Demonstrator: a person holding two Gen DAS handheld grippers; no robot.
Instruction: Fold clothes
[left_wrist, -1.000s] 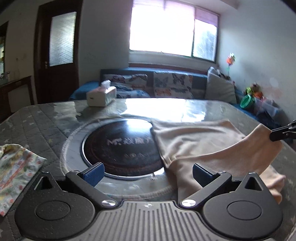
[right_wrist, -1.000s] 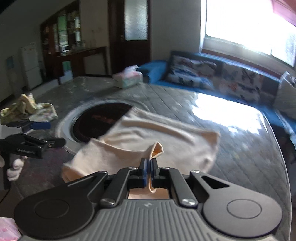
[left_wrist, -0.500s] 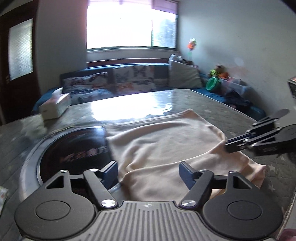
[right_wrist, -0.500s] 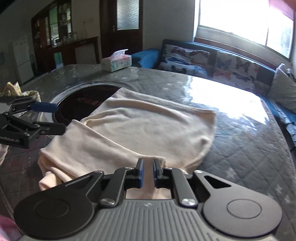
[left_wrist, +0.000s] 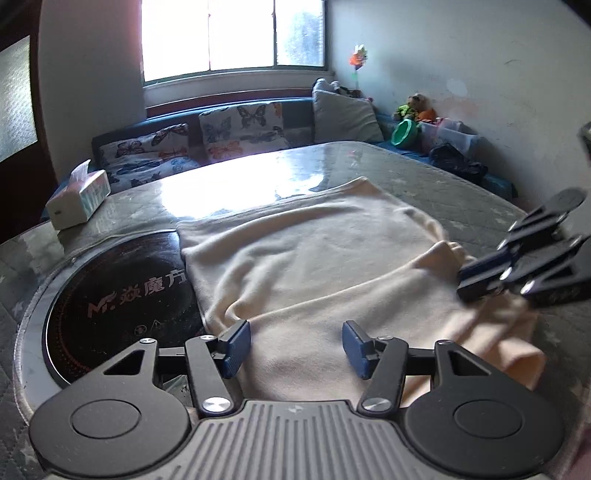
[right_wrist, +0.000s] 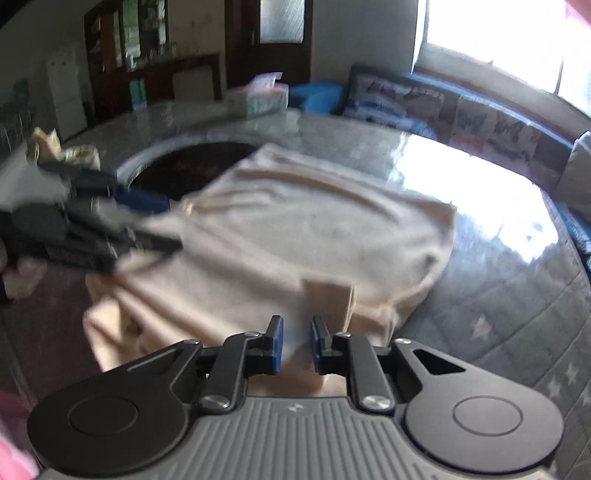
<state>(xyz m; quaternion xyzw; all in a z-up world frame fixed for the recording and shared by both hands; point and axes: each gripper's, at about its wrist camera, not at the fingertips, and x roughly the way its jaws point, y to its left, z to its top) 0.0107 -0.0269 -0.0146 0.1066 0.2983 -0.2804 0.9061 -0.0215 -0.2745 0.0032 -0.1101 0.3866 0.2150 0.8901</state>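
Observation:
A cream garment lies spread on the quilted table, one edge folded over its near side; it also shows in the right wrist view. My left gripper is open, its blue pads just above the garment's near fold. My right gripper is open a little, empty, over the garment's near corner; it also shows at the right of the left wrist view. The left gripper appears blurred at the left of the right wrist view.
A round black cooktop is set into the table, partly under the garment. A tissue box stands at the far left edge. A floral cloth lies far left. A sofa with cushions runs behind the table.
My right gripper let go of the garment's corner, which now lies folded over, and its jaws opened wider. My left gripper moved right over the garment's near fold, still open.

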